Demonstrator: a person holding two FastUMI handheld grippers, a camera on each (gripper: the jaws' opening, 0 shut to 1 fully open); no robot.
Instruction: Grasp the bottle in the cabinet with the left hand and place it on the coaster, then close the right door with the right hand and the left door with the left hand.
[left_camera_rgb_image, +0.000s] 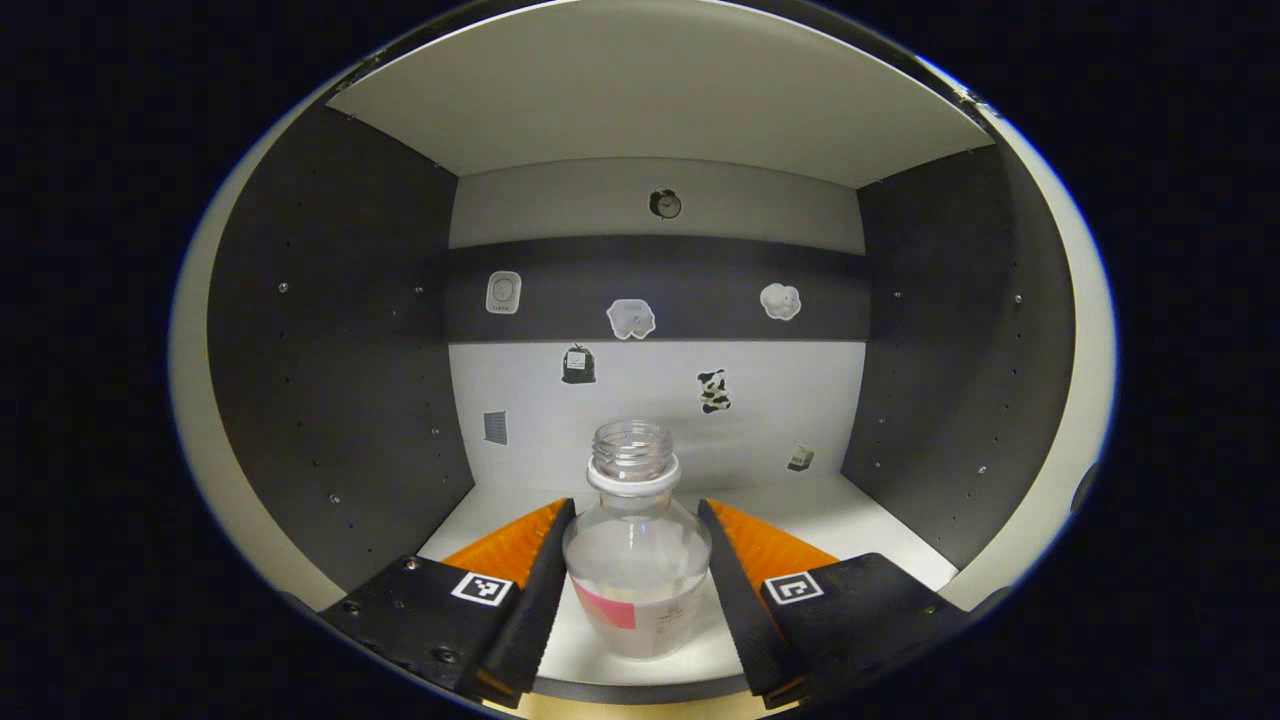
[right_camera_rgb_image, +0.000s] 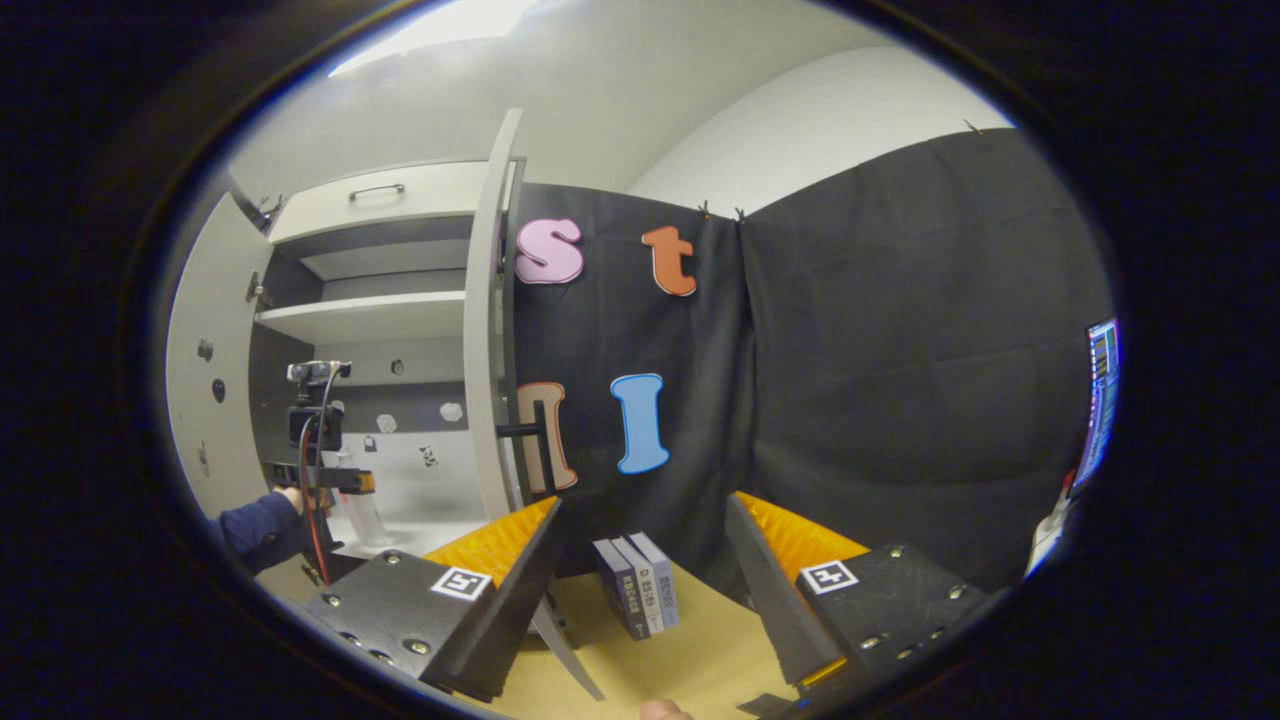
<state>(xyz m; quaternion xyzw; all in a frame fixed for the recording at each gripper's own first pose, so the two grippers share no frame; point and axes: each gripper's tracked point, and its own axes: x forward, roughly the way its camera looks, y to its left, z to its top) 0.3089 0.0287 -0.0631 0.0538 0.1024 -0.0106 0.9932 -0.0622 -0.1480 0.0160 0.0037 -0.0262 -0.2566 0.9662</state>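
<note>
Flanking the bottle (left_camera_rgb_image: 637, 560) on both sides, the left gripper (left_camera_rgb_image: 636, 570) has its fingers spread, close to the glass but seemingly not yet pressing, likely lined up for the grasp. Around it, the cabinet (left_camera_rgb_image: 330, 330) is open, the bottle standing uncapped near the shelf's front edge. Over the tabletop (right_camera_rgb_image: 700, 640), the right gripper (right_camera_rgb_image: 640, 590) hangs spread and empty, probably waiting near the right door (right_camera_rgb_image: 487, 330), beside some small books (right_camera_rgb_image: 637, 582).

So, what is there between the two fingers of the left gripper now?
In the left gripper view, the clear uncapped bottle stands between the fingers of the left gripper, on the cabinet shelf. Whether both fingers touch it, I cannot tell.
</note>
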